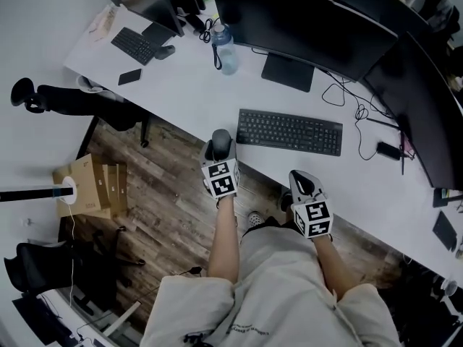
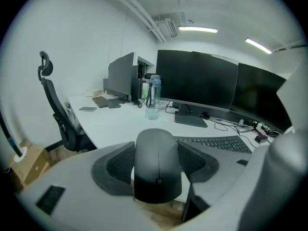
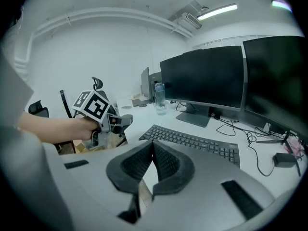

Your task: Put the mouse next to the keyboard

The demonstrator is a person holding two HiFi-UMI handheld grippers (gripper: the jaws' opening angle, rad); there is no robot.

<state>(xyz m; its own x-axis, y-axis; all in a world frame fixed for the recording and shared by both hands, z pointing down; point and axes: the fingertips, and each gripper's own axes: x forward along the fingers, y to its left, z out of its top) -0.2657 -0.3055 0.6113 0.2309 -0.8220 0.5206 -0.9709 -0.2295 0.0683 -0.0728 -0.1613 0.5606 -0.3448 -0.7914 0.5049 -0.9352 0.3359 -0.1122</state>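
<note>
head view: the left tongs [image 1: 220, 149] grip the dark mouse [image 1: 221, 137] at the near edge of the white counter [image 1: 181, 85], near the left end of the keyboard [image 1: 289, 131]. the right tongs [image 1: 304, 182] hover by the counter's edge, nearer the person than the keyboard.

left gripper view: both jaws press on the mouse's sides, and wood floor shows beneath it.

right gripper view: the jaws are closed together with nothing between them, and the keyboard lies ahead.
</note>
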